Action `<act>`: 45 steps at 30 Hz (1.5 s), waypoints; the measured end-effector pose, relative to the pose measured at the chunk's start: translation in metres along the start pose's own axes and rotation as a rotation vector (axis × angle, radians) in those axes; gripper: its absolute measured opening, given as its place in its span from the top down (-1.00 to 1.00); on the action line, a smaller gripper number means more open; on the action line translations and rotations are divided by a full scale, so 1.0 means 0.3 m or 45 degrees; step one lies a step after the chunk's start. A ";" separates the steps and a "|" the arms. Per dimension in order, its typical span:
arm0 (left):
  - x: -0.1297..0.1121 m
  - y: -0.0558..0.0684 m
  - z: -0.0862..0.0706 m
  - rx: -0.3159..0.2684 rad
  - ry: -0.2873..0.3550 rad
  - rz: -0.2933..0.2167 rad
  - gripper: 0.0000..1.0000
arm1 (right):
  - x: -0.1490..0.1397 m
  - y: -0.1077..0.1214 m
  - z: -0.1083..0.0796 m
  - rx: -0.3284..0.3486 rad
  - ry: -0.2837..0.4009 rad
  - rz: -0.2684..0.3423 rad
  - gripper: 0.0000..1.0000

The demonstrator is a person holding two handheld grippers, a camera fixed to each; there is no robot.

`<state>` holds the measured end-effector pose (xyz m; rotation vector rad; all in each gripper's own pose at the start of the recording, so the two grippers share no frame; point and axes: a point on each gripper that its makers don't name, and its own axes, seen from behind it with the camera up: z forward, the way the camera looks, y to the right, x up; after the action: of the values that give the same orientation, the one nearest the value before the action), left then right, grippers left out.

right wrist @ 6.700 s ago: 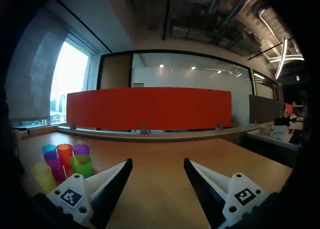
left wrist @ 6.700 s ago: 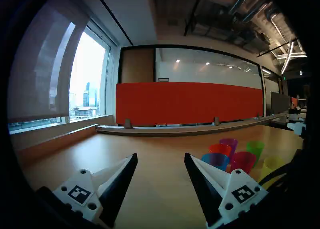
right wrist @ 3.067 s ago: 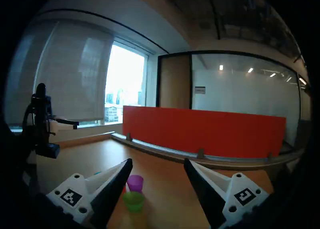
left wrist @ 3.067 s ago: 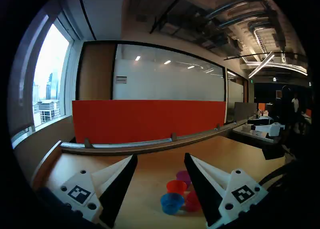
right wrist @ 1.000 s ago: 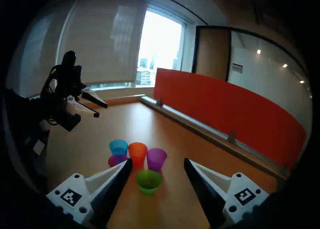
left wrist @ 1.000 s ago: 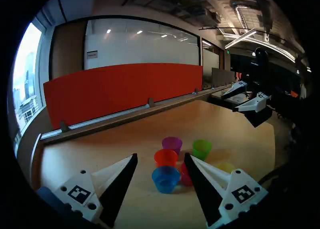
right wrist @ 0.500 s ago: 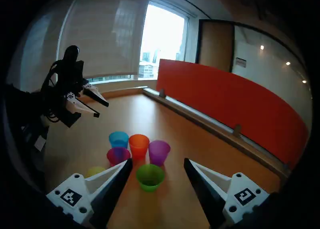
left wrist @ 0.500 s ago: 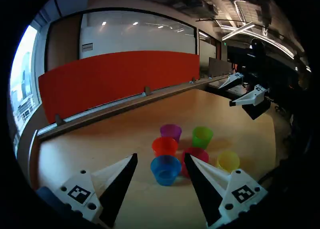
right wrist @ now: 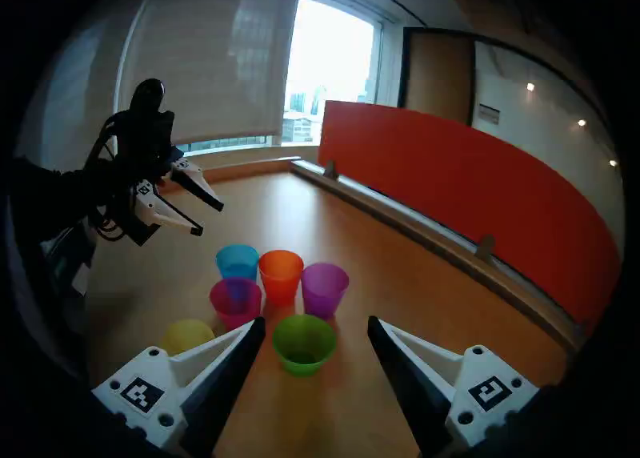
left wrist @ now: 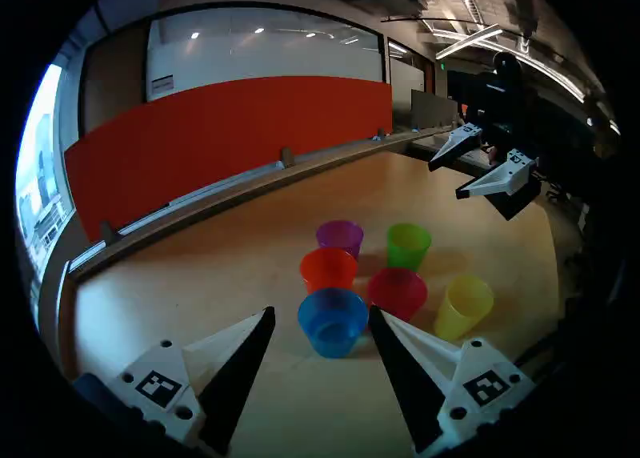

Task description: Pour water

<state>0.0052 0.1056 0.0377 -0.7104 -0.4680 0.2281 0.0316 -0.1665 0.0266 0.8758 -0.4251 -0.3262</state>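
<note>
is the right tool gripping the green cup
No, the right tool is wide open and the green cup stands free on the table ahead of it.

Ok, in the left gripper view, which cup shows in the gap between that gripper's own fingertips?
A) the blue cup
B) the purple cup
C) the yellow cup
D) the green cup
A: the blue cup sits in the gap between the open fingers of the left gripper. The purple cup and green cup stand at the far side of the cluster, and the yellow cup is off to the right.
</note>
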 end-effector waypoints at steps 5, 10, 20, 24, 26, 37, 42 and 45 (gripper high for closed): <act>-0.026 0.005 0.022 -0.018 -0.028 0.005 -0.72 | -0.025 -0.001 0.025 0.005 -0.017 -0.010 -0.99; -0.052 0.009 0.042 -0.037 -0.060 0.011 -0.72 | -0.047 -0.004 0.046 0.017 -0.030 -0.007 -0.99; -0.091 0.020 0.075 -0.074 -0.117 0.039 -0.72 | -0.084 -0.006 0.083 0.036 -0.055 -0.003 -1.00; -0.109 0.021 0.092 -0.087 -0.142 0.046 -0.72 | -0.098 -0.009 0.102 0.043 -0.069 -0.004 -1.00; -0.117 0.021 0.099 -0.090 -0.153 0.051 -0.73 | -0.105 -0.011 0.111 0.048 -0.075 -0.004 -1.00; -0.159 0.022 0.124 -0.119 -0.216 0.078 -0.73 | -0.148 -0.025 0.154 0.079 -0.114 -0.003 -0.99; -0.175 0.019 0.136 -0.123 -0.237 0.083 -0.73 | -0.166 -0.032 0.171 0.088 -0.130 -0.002 -0.99; -0.187 0.020 0.144 -0.127 -0.247 0.084 -0.73 | -0.176 -0.034 0.179 0.092 -0.137 -0.003 -0.99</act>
<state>-0.0650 0.1149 0.0435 -0.8060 -0.6451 0.3396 -0.0414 -0.1849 0.0371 0.9317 -0.5384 -0.3628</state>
